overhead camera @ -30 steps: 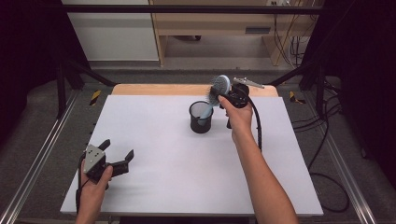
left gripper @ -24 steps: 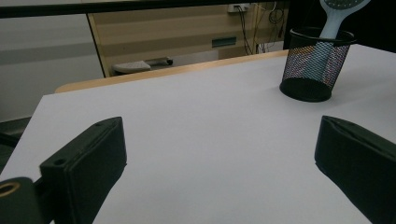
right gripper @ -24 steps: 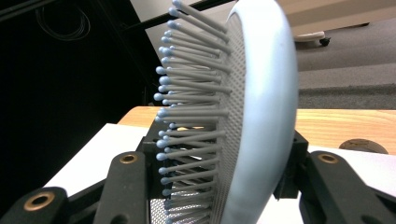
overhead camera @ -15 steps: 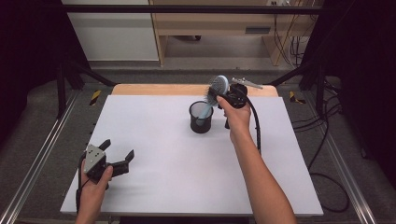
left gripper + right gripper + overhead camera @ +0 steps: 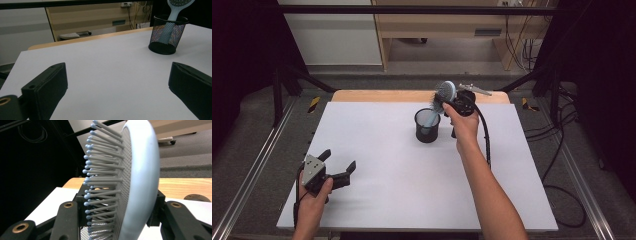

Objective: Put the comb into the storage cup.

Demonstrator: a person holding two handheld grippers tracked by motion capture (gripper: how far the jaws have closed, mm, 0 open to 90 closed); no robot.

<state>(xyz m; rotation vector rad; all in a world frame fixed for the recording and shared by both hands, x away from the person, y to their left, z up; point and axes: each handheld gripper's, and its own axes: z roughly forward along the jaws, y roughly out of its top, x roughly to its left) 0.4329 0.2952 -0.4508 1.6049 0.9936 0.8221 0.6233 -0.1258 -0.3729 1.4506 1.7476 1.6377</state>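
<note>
The right hand-held gripper (image 5: 451, 106) hangs over the far part of the counter (image 5: 377, 125), near the middle of the far edge, and grips a pale blue hairbrush (image 5: 443, 95) by its head. In the right gripper view the two black jaws stand on either side of that head, one against the smooth back and the other on the bristle side, pressing into the grey pins of the hairbrush (image 5: 130, 182). The brush is tilted: its head is up by the gripper and its handle slants down into a black mesh cup (image 5: 427, 126), which stands upright on the counter just beside the right hand (image 5: 464, 127). In the left gripper view the handle shows inside the mesh cup (image 5: 167, 35), with the brush head rising above the rim.

The left hand-held gripper (image 5: 343, 167) rests low near the near left corner of the counter, well apart from the cup, held in the left hand (image 5: 312, 197). Its jaws stand wide apart with only bare white counter between them.
</note>
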